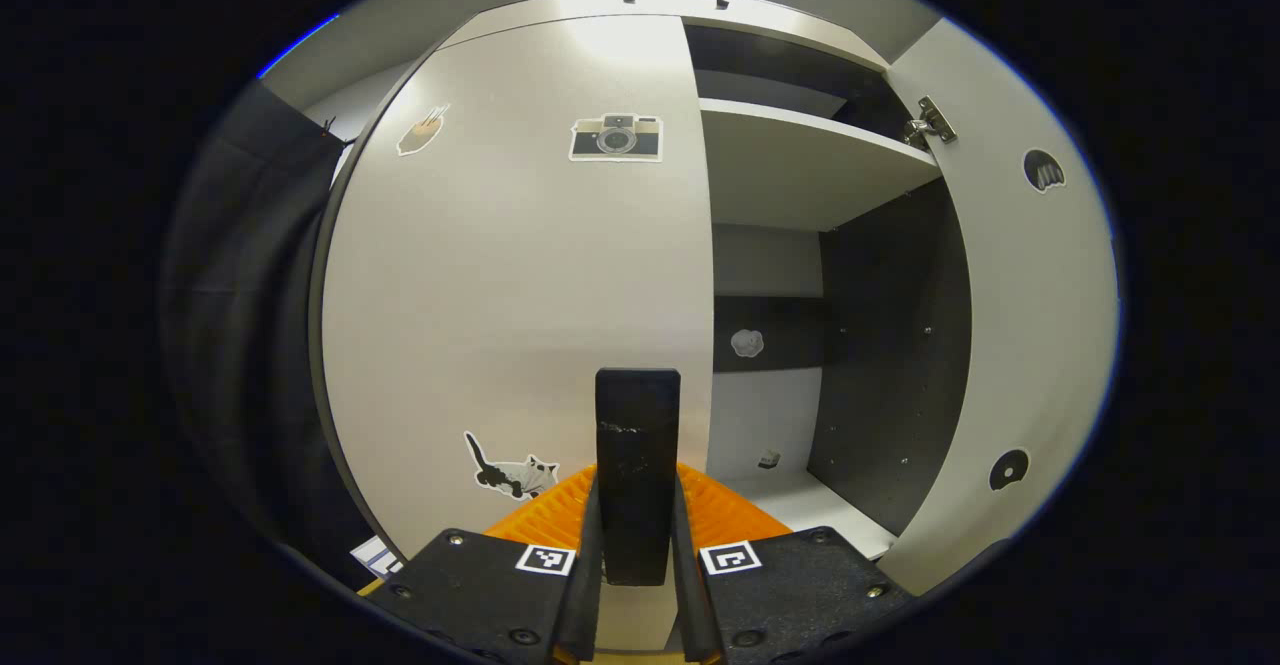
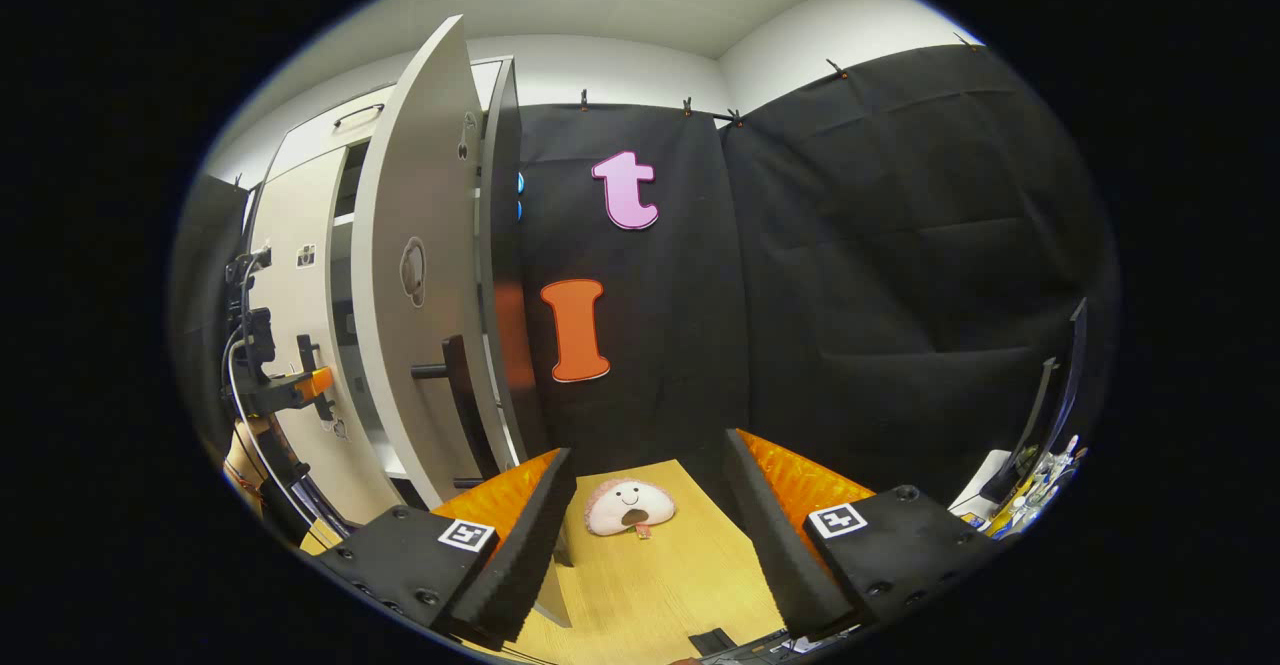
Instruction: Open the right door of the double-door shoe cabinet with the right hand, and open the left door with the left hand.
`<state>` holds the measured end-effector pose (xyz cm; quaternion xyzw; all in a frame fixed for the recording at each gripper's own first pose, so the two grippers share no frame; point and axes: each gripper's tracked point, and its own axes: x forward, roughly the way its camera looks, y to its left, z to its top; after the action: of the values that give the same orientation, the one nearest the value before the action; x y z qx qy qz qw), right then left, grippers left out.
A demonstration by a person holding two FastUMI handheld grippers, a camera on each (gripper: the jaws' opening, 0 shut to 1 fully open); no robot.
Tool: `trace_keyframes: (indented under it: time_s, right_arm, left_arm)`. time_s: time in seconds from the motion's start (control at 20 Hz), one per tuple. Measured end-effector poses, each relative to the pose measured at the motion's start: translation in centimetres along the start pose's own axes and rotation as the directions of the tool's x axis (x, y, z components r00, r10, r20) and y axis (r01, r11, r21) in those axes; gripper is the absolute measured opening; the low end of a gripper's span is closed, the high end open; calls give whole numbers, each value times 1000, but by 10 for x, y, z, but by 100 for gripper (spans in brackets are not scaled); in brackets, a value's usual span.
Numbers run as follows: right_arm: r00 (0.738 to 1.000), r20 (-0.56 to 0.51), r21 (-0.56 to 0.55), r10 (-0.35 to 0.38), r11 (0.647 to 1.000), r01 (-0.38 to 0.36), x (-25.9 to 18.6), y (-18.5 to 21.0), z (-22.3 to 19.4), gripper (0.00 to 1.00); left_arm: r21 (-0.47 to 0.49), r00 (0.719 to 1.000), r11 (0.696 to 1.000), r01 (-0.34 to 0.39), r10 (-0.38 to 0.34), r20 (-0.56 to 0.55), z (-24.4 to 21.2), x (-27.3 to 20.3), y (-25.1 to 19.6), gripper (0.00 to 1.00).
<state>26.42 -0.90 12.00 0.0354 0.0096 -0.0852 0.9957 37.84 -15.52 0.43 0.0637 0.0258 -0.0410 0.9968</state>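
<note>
While foam-padded left gripper clamps the black bar handle, right door stands open.

bright overhead light | glare on left door | sharp | fisheye-bent edges

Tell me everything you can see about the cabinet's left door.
The left door is a flat, pale grey panel, closed while the right door stands swung open beside it. It carries stickers: a camera sticker near the top and a cat sticker low down. Its black bar handle runs upright near the inner edge, and the left gripper has its jaws closed on that handle.
</note>
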Motion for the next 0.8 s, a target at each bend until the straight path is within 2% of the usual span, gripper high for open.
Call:
trace_keyframes:
  time_s: [0.1,0.15,0.25,0.55,0.6,0.8]
  right_arm:
    - [1000,4,10,1,1000,-1,-4,2,1,90]
    - [1000,7,17,4,1000,-4,-4,5,1,90]
    - [1000,13,22,13,1000,-13,-9,12,3,90]
    - [999,20,2,37,999,-37,-40,31,1,90]
    - [999,20,2,39,999,-39,-46,34,0,98]
    - [999,16,4,50,999,-50,-68,49,-4,98]
  left_arm:
    - [-5,999,1000,26,-26,-21,-2,0,1,27]
    - [-13,999,999,35,-36,-26,-2,0,1,20]
    - [-23,999,999,41,-42,-20,-3,-5,2,18]
    - [-24,998,998,62,-62,-3,-1,-22,9,17]
    - [-24,998,998,66,-66,-2,1,-26,11,17]
    - [-27,997,997,79,-79,-2,0,-36,16,17]
